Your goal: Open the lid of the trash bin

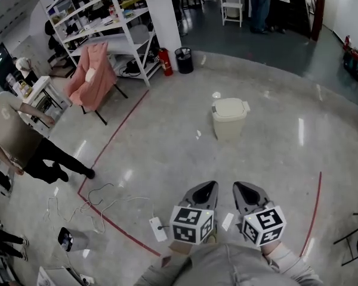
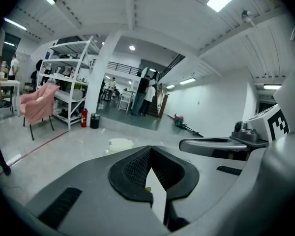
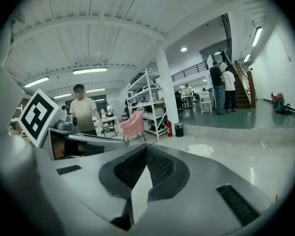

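Note:
A cream trash bin point(image 1: 230, 117) with its lid down stands on the grey floor, well ahead of both grippers. It shows small and far off as the bin point(image 2: 120, 143) in the left gripper view and the bin point(image 3: 200, 149) in the right gripper view. My left gripper point(image 1: 210, 186) and right gripper point(image 1: 238, 187) are held side by side low in the head view, pointing toward the bin. Each has its jaws together with nothing between them. The left gripper point(image 2: 150, 149) and the right gripper point(image 3: 146, 148) show the same in their own views.
A pink chair point(image 1: 94, 76) and white shelving point(image 1: 107, 22) stand at the back left, with a fire extinguisher point(image 1: 166, 61) and a black bin point(image 1: 184, 59) beside them. Cables point(image 1: 101, 204) and red tape lines point(image 1: 116, 133) lie on the floor. A person point(image 1: 30, 151) walks at the left.

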Demonstrator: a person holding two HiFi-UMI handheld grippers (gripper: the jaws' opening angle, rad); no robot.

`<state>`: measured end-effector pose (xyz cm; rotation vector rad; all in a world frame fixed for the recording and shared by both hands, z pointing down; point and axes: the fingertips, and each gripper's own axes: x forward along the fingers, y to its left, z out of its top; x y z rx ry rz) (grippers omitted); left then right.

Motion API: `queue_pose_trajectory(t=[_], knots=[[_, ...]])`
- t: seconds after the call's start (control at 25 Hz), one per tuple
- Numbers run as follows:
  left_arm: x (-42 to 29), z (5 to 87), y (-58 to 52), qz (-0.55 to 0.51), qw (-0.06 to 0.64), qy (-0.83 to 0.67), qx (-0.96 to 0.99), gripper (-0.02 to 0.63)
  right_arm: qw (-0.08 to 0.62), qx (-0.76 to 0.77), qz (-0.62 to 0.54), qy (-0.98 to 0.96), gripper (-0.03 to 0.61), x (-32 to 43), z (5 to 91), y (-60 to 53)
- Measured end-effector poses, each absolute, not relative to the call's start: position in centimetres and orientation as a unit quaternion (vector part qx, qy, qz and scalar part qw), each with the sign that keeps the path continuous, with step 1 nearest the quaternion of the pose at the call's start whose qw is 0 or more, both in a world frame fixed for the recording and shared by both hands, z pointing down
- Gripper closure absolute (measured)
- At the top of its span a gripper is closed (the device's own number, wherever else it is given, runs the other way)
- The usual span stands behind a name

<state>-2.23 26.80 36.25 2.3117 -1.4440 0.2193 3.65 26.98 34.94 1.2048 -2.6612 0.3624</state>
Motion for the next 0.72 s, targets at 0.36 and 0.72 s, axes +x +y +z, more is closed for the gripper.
queue_pose_trajectory(t=[0.36, 0.72], knots=[[-5.4, 37.1, 18.7, 0.084, 0.205, -0.505, 0.834, 0.611, 0.103, 0.429, 0.136, -0.887, 0.575, 1.0, 36.3, 19.3], [-6.5, 38.2, 12.9, 0.088, 0.211, -0.501, 0.835, 0.611, 0.122, 0.431, 0.143, -0.883, 0.575, -0.1, 37.7, 14.8]])
